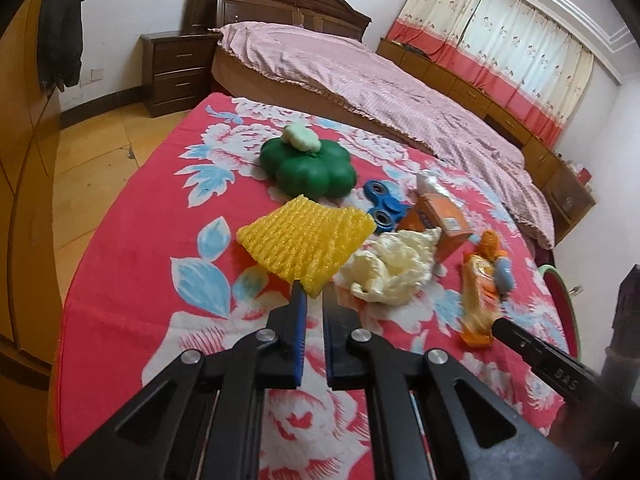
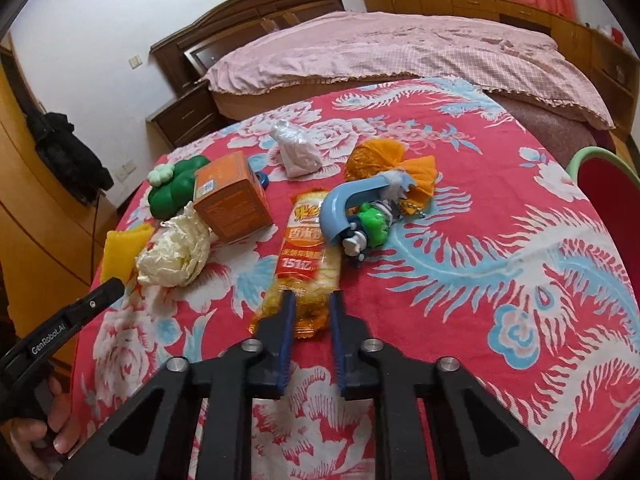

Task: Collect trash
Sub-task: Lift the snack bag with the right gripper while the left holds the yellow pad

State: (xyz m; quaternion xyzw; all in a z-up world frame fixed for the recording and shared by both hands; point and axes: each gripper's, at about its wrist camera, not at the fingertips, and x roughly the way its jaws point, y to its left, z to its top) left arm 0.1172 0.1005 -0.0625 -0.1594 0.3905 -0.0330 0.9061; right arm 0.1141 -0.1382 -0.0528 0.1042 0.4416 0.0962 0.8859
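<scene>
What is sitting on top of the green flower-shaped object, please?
A small pale green flower-shaped piece rests on top of the green flower-shaped object, toward its far side. Whatever lies beneath that piece is hidden.

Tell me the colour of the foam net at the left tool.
Yellow foam net; clearest in the left wrist view.

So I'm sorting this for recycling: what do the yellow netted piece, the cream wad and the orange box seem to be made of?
The yellow netted piece looks like soft foam fruit netting: puffy open mesh, matte. The cream wad seems thin plastic film, perhaps a bag: tight crinkles with a slight sheen. The orange box looks like printed cardboard: flat faces, sharp folded edges, a label.
</scene>
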